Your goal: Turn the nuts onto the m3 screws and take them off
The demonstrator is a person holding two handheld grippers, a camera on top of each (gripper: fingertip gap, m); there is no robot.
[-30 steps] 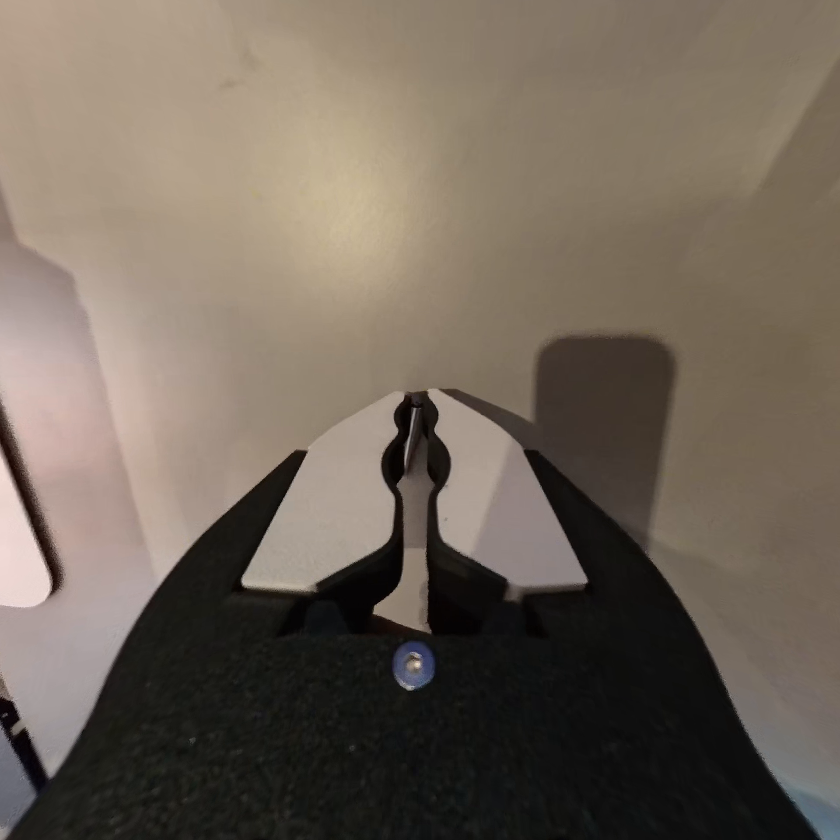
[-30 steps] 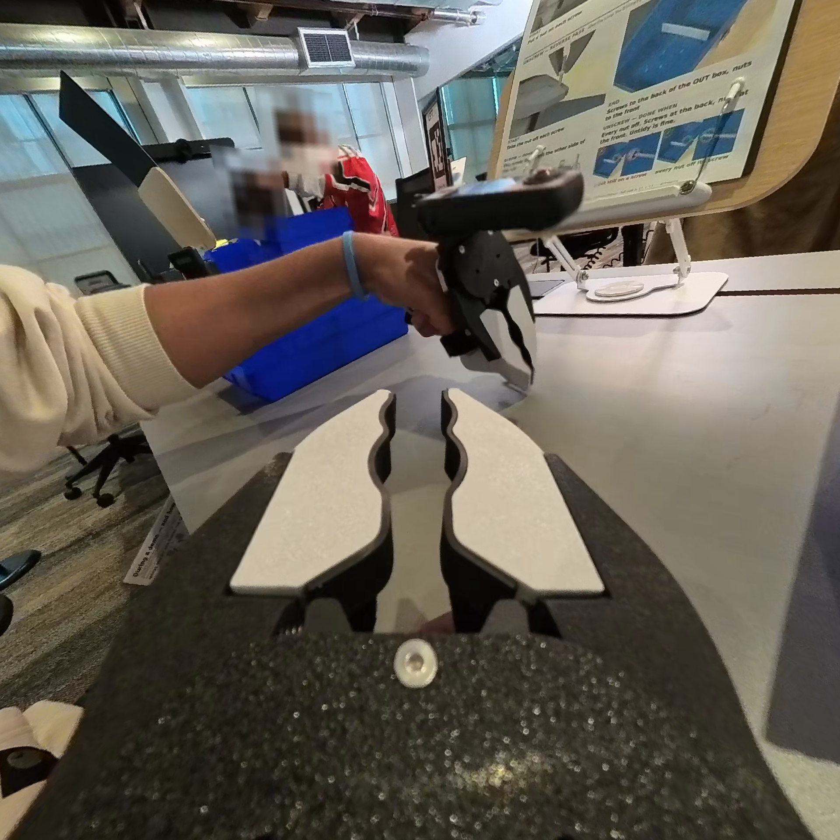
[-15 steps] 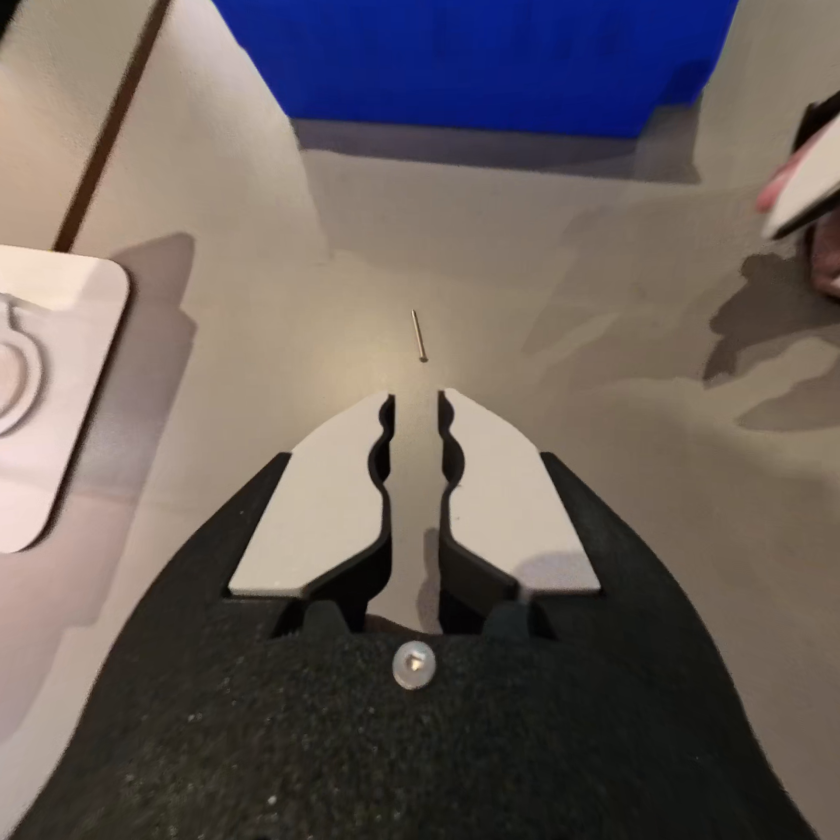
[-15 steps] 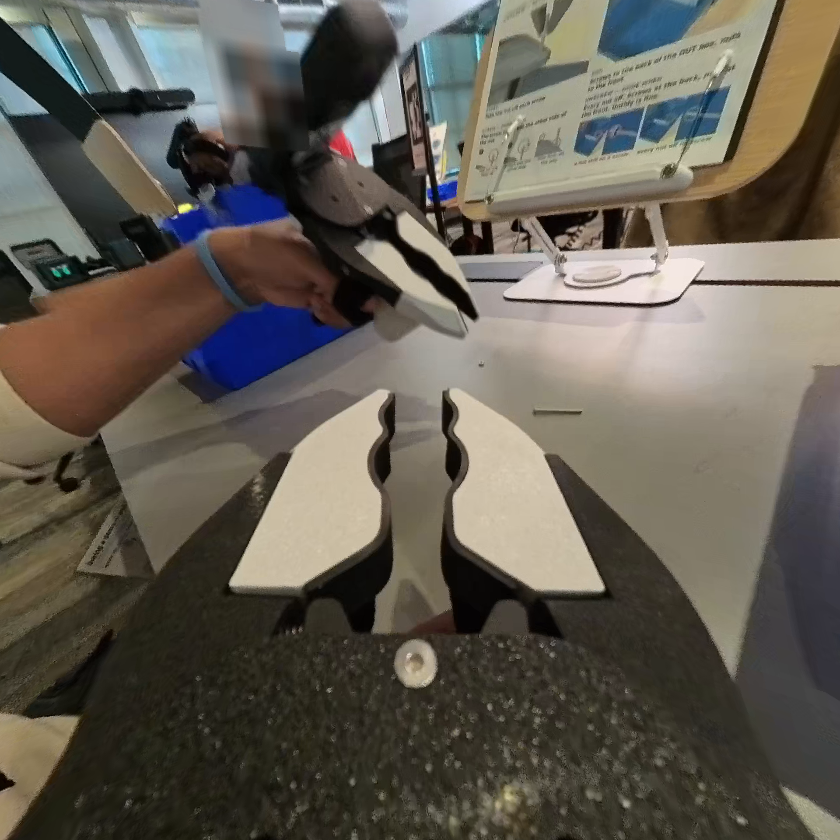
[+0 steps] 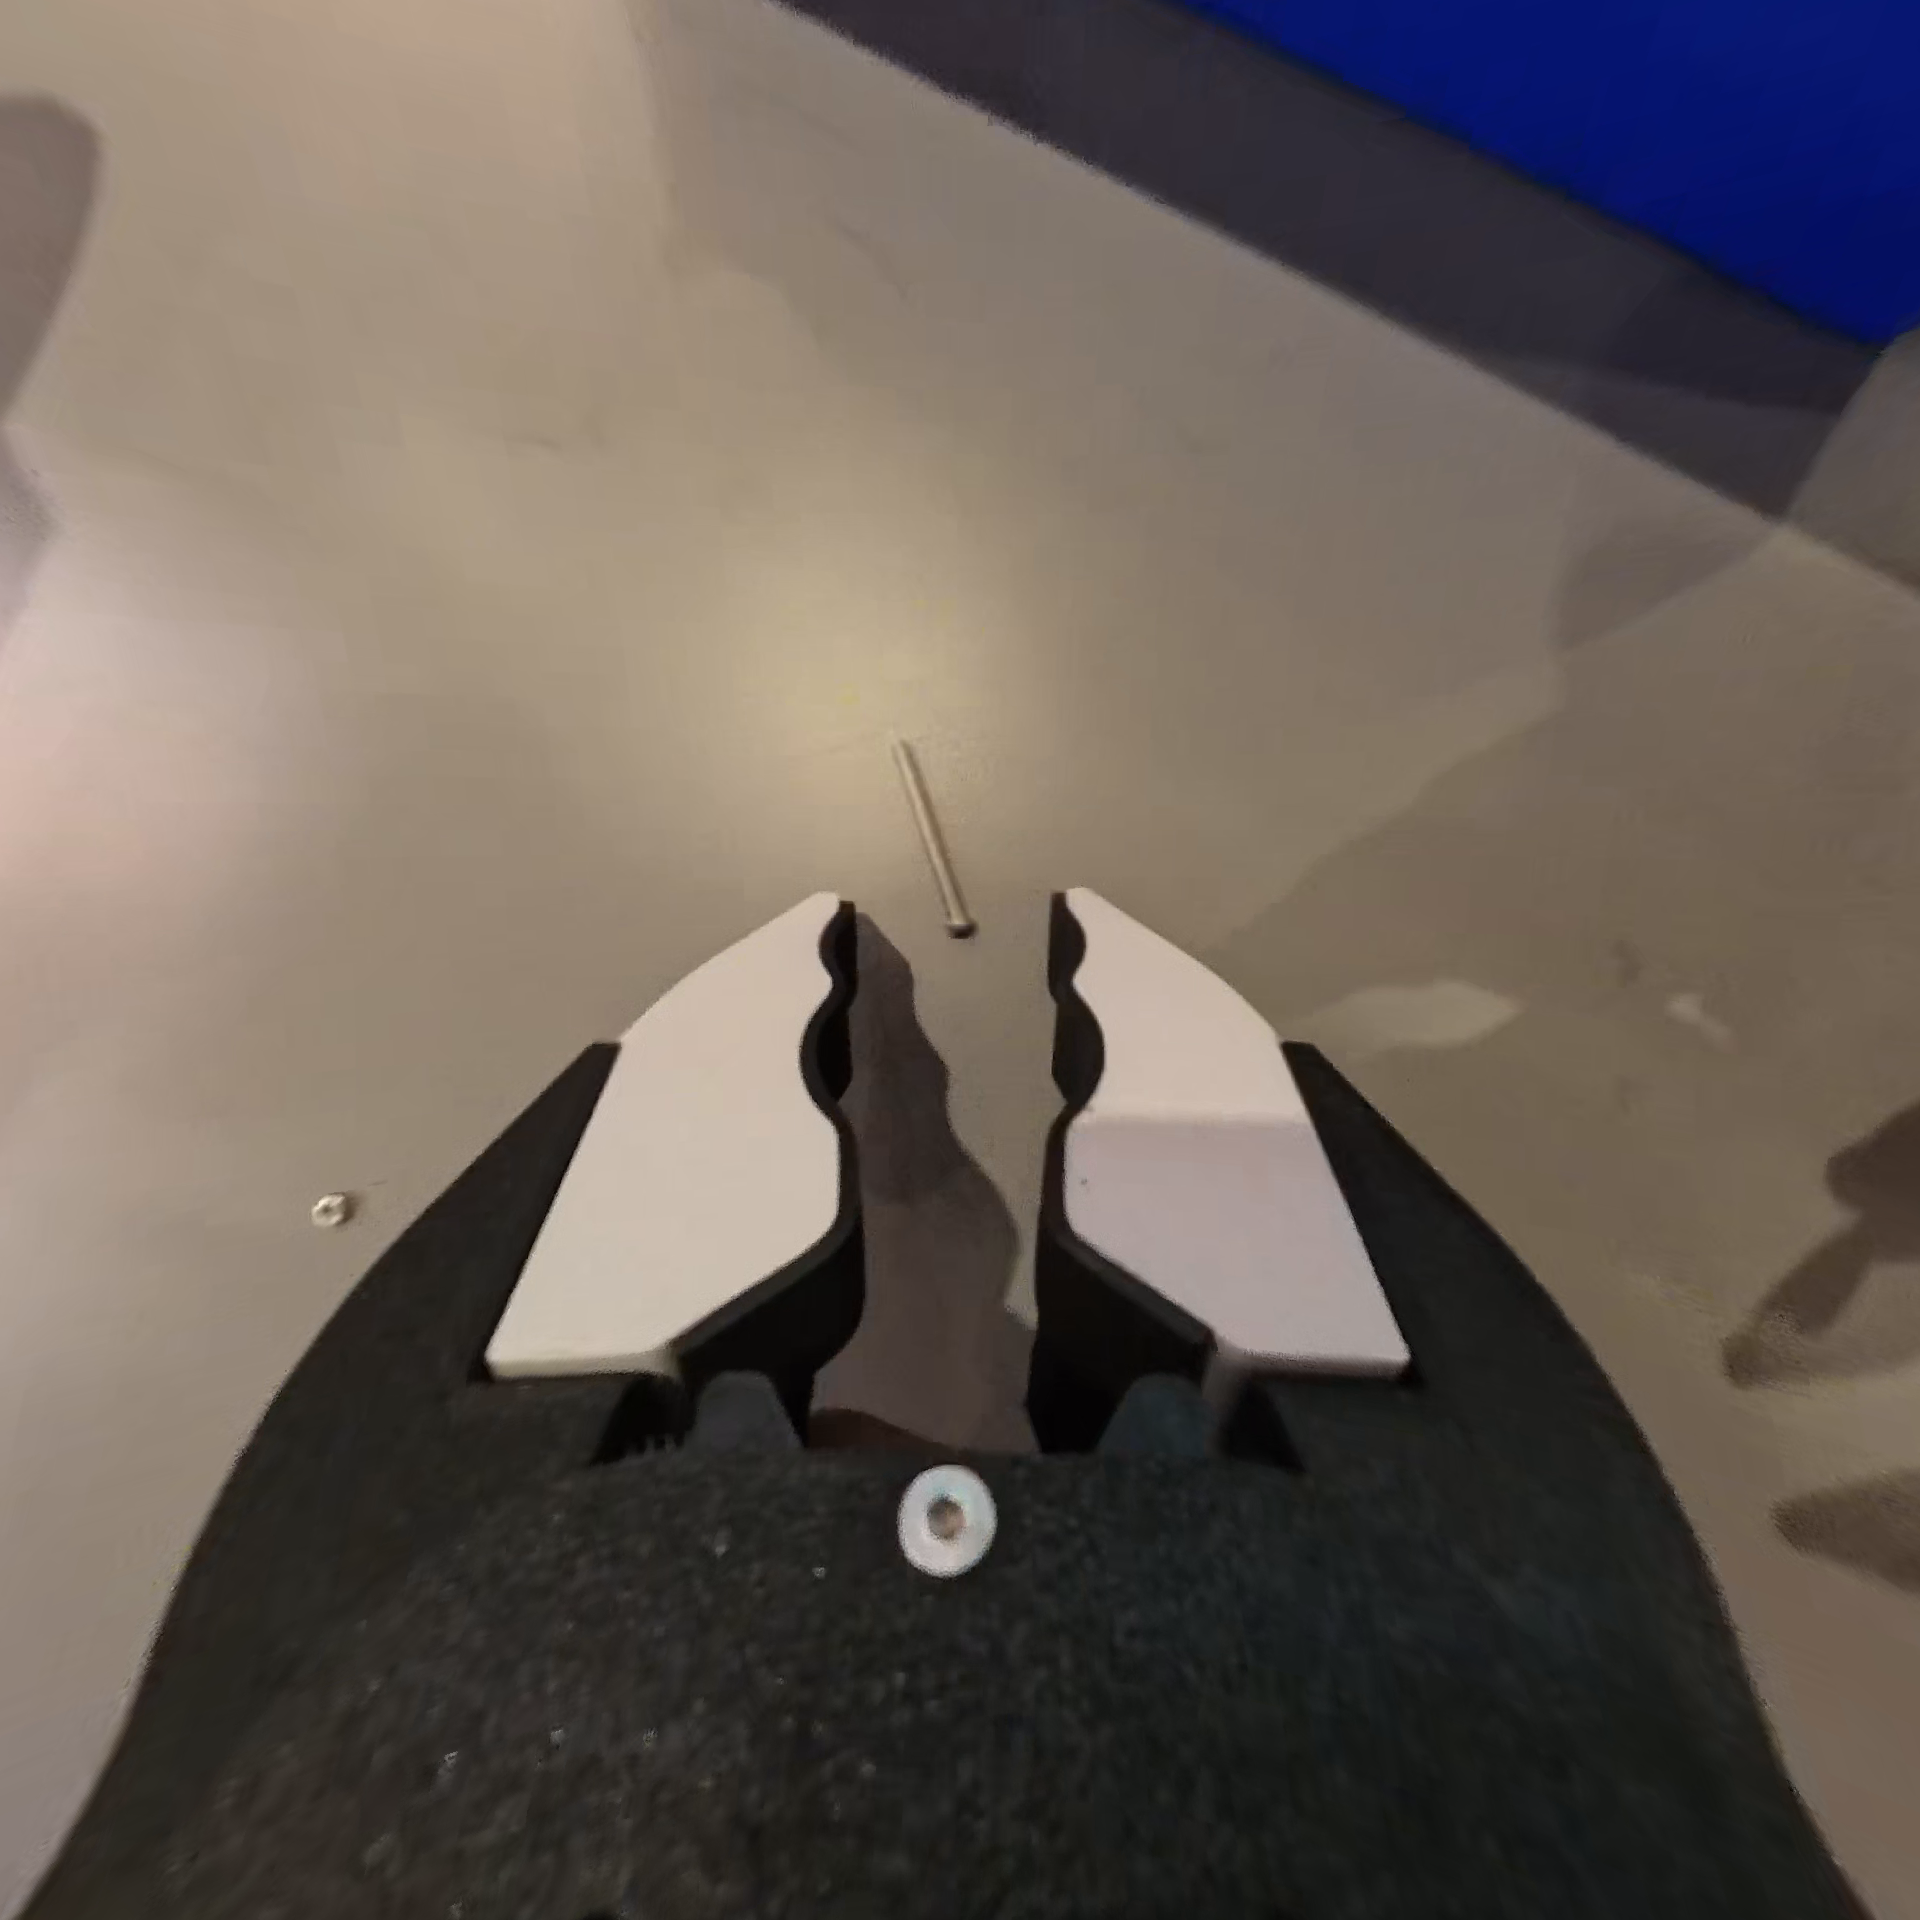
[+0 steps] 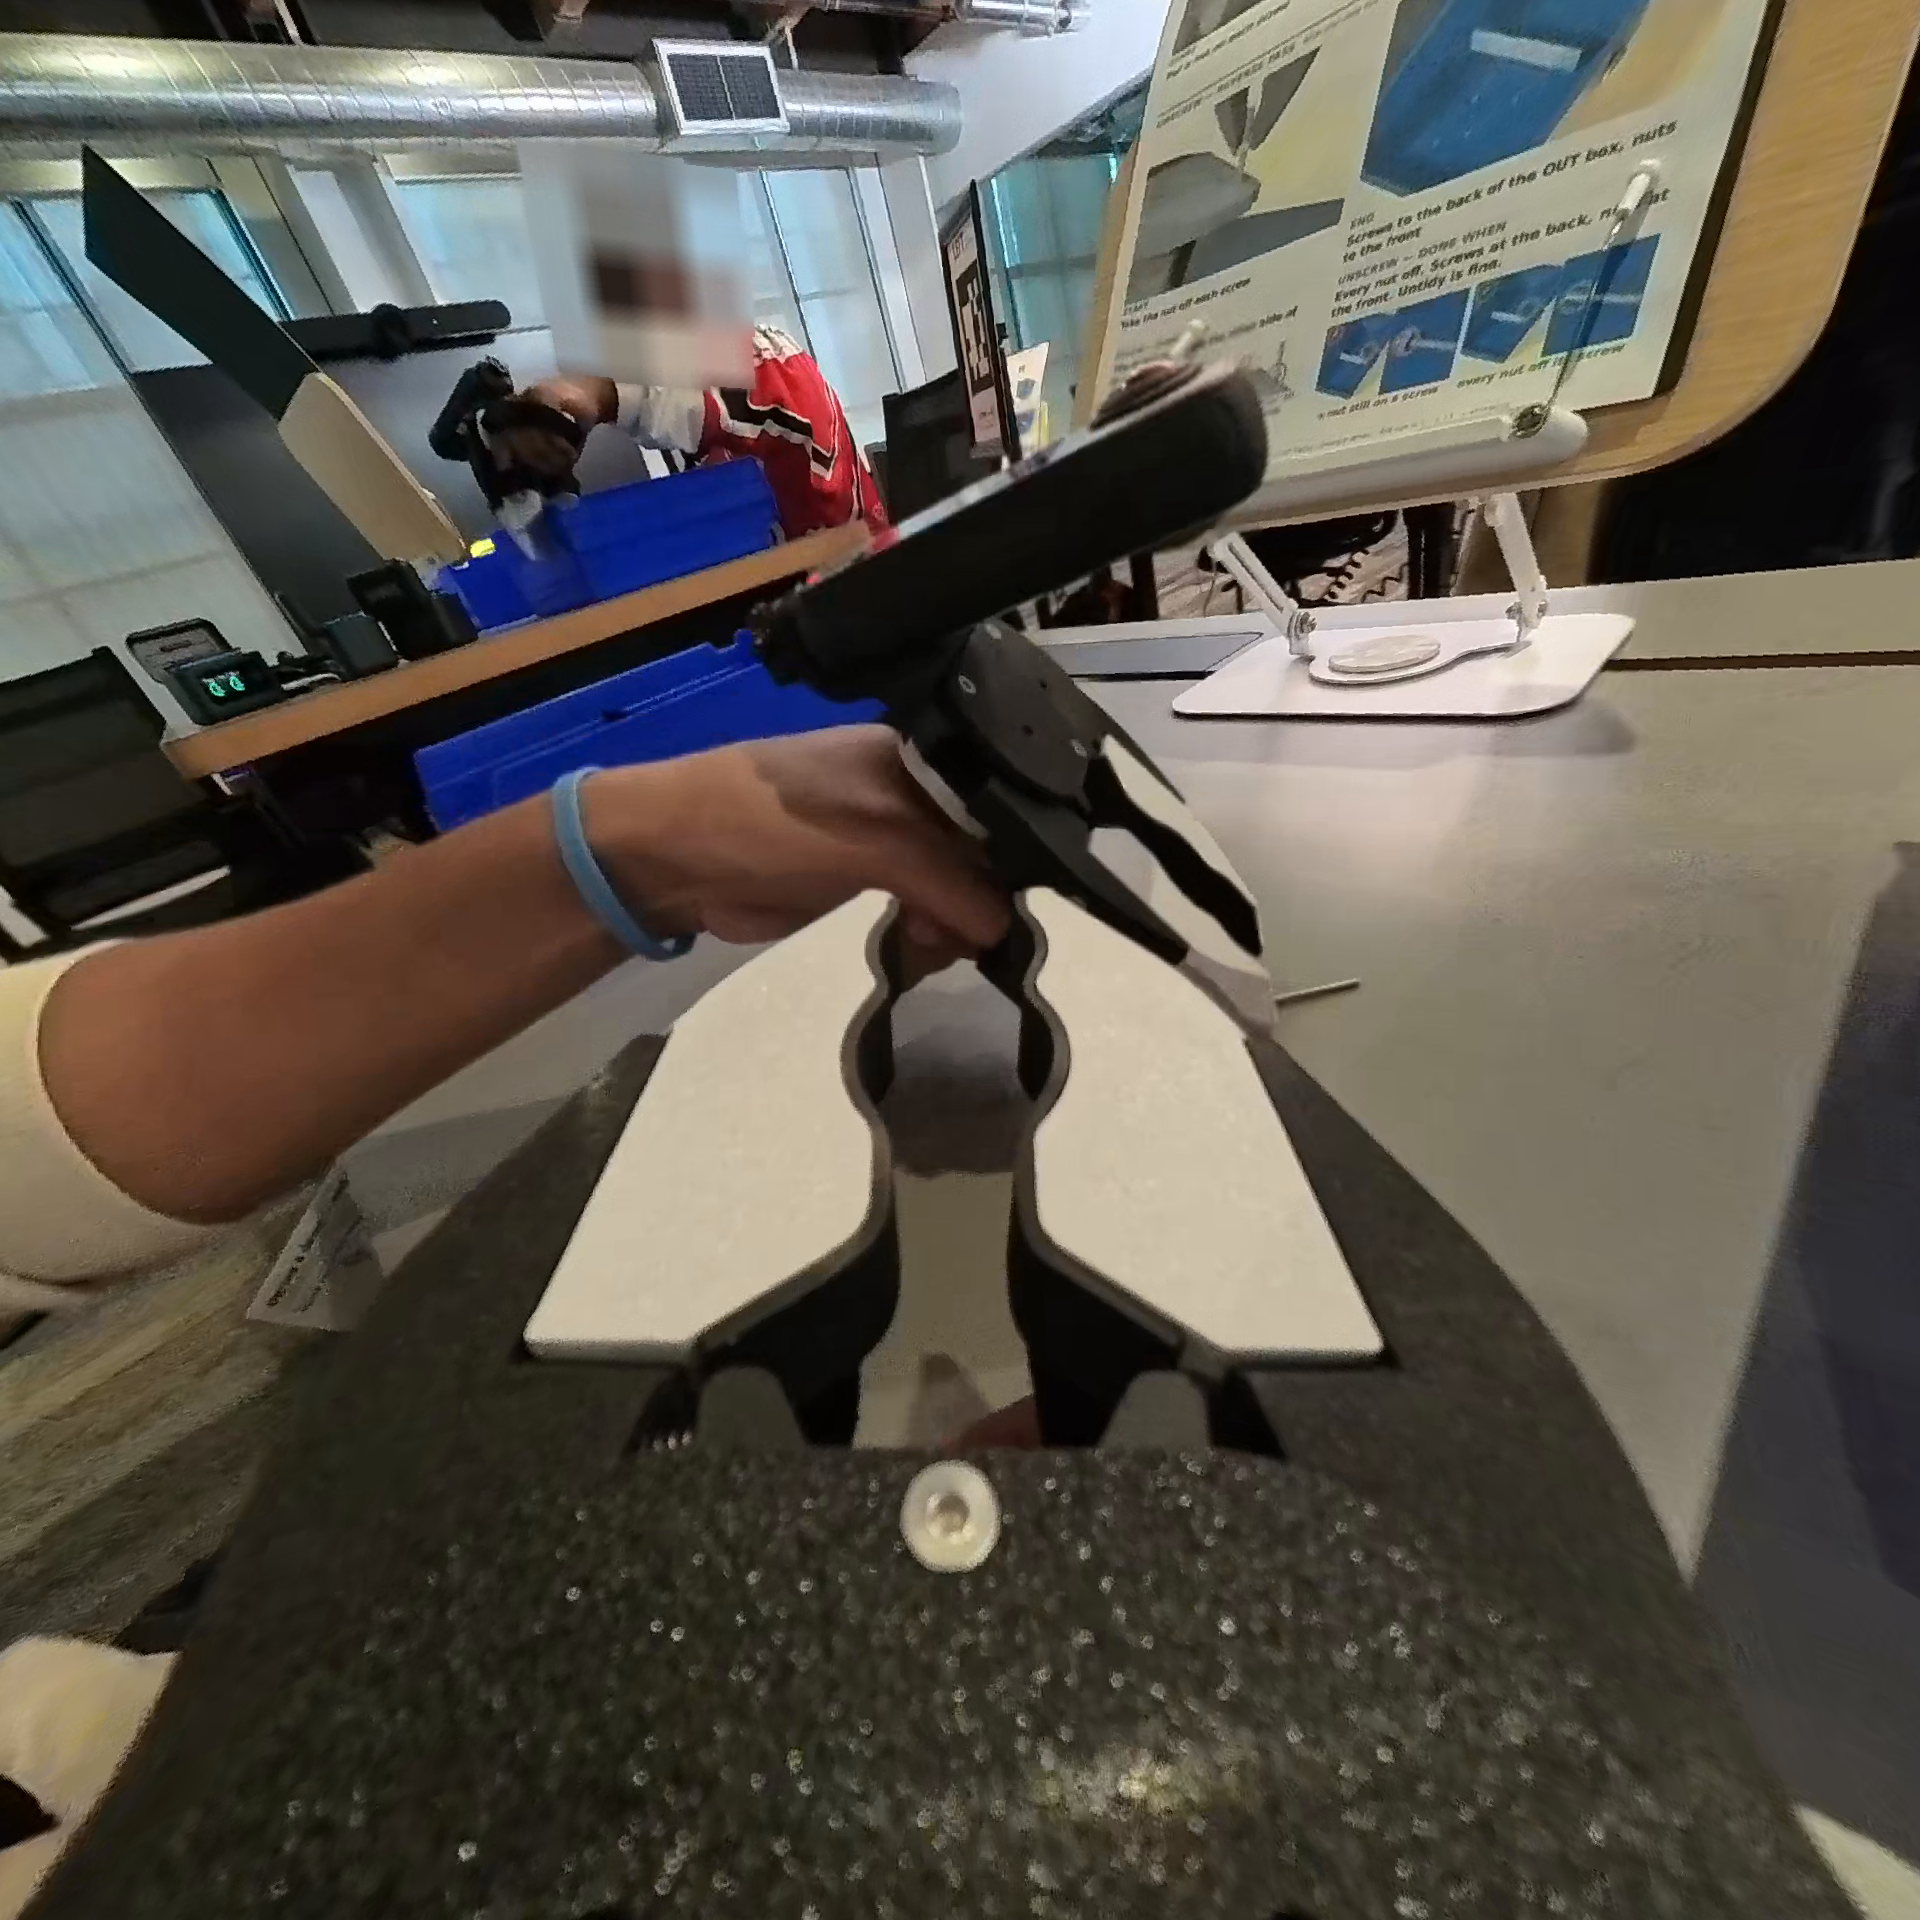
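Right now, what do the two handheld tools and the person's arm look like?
Both match: the left tool and the right tool each have two pale grey flat fingers with wavy black inner edges, set in a rough black body with one silver bolt at its middle. Seen from the right view, the left tool has a black padded handle. The person wears a cream sleeve and a light blue wristband.

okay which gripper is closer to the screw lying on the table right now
Left. The left gripper hovers open right over the screw, head between its fingertips; the right gripper sits farther back, empty.
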